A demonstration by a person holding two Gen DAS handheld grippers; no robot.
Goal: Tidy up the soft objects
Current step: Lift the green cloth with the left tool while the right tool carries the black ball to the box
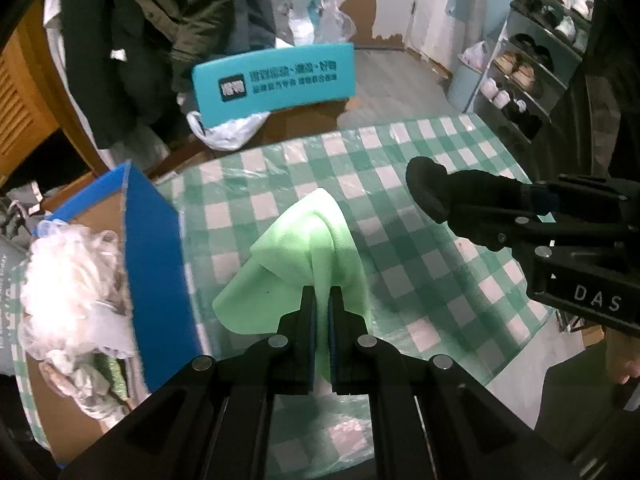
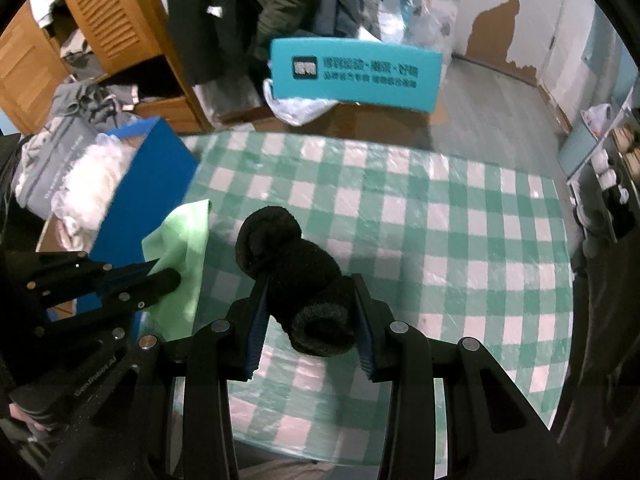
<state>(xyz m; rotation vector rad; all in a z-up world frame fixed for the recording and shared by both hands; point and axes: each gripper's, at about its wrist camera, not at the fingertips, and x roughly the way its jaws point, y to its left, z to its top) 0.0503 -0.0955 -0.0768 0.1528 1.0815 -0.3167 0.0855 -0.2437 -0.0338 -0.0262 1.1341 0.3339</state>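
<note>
My left gripper (image 1: 322, 300) is shut on a light green cloth (image 1: 288, 264), which hangs folded above the green checked table (image 1: 400, 208). The cloth also shows in the right wrist view (image 2: 180, 264) with the left gripper (image 2: 160, 274) pinching it. My right gripper (image 2: 310, 284) is shut on a black rolled sock (image 2: 296, 272) and holds it over the table. In the left wrist view the sock (image 1: 440, 192) sticks out of the right gripper at the right.
A blue-walled cardboard box (image 1: 156, 264) stands at the table's left edge with crumpled clear plastic (image 1: 68, 276) in it. A teal sign (image 1: 272, 80), plastic bags and hanging coats lie beyond the table. A shoe rack (image 1: 532, 60) stands at the far right.
</note>
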